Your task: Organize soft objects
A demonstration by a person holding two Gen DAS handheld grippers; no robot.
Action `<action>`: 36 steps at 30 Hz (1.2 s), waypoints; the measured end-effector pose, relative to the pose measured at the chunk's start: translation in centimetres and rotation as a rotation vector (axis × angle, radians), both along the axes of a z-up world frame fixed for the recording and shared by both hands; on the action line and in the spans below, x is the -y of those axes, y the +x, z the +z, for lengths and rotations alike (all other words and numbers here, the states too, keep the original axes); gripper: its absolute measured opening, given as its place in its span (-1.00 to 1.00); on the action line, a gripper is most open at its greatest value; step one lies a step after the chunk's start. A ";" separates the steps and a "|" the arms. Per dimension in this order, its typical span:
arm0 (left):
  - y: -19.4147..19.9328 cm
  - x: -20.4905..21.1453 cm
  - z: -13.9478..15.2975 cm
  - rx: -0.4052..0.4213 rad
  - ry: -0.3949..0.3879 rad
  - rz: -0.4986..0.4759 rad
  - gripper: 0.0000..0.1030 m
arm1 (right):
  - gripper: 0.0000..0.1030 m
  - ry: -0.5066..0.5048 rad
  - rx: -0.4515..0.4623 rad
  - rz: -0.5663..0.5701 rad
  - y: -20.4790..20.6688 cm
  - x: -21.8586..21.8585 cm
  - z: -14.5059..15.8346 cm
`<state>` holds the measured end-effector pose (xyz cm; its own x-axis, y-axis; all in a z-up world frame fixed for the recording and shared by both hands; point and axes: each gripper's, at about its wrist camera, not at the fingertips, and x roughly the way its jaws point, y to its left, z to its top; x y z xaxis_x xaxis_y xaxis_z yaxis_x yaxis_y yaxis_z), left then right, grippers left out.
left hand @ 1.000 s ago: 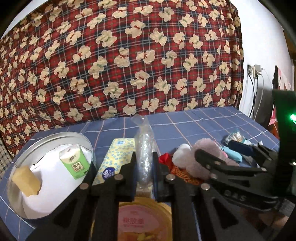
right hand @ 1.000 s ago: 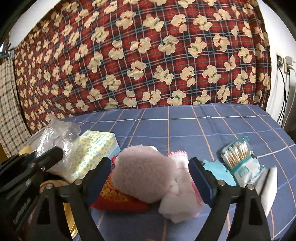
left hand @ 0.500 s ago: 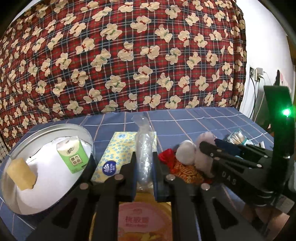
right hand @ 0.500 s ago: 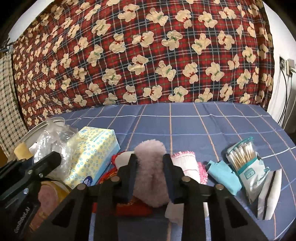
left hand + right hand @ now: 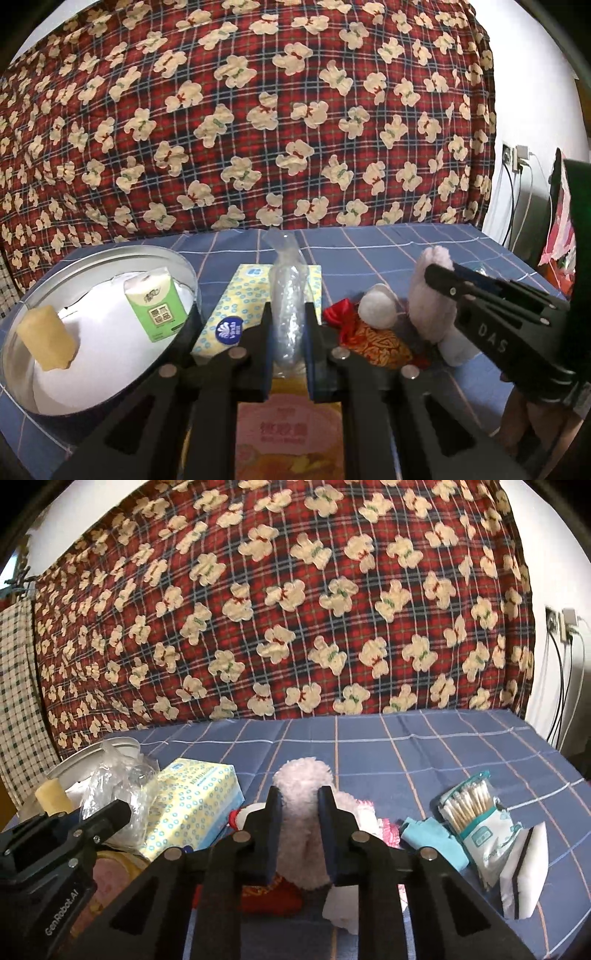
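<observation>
My right gripper [image 5: 300,805] is shut on a fluffy pale-pink plush piece [image 5: 302,830], squeezed narrow between the pads and standing upright; the left wrist view shows the same plush [image 5: 430,299] held above a red and gold pouch [image 5: 380,341]. My left gripper [image 5: 287,325] is shut on a crumpled clear plastic bag [image 5: 286,291], which sticks up past the fingertips. A round metal tray [image 5: 44,391] at the left holds a green tissue pack [image 5: 157,304] and a yellow sponge [image 5: 46,336].
A yellow tissue box [image 5: 188,805] lies between tray and pouch. A pink-lidded round tub [image 5: 286,439] sits under my left gripper. A pink towel [image 5: 373,818], teal cloth [image 5: 430,834], cotton swab pack [image 5: 476,816] and white sponge [image 5: 524,878] lie on the blue checked cloth [image 5: 388,746].
My right gripper has gone from wide open around the plush to shut on it, pinching it narrow and lifting it slightly. The left gripper keeps its hold on the plastic bag.
</observation>
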<state>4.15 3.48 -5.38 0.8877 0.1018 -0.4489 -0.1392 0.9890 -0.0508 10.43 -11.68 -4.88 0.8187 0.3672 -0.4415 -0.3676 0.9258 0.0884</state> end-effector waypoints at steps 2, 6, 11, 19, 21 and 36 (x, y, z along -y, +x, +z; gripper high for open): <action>-0.2 -0.2 0.0 0.010 0.000 0.007 -0.78 | -0.59 -0.007 0.022 -0.002 -0.3 -0.1 0.1; 0.0 -0.9 -0.2 0.001 -0.017 0.014 -0.78 | -0.59 0.000 0.026 0.004 -0.4 -0.2 0.2; -0.2 -1.4 -0.3 0.006 -0.029 0.018 -0.78 | -0.59 0.005 0.032 0.018 -0.5 -0.9 0.2; -0.6 -2.5 -0.4 0.021 -0.048 0.036 -0.78 | -0.59 0.014 0.082 0.053 -1.5 -2.0 0.5; -0.8 -2.6 -0.3 0.036 -0.048 0.039 -0.78 | -0.59 0.016 0.095 0.060 -1.8 -2.2 0.6; -1.3 -3.9 -0.2 0.045 -0.065 0.059 -0.78 | -0.58 0.002 0.157 0.116 -3.6 -4.5 0.9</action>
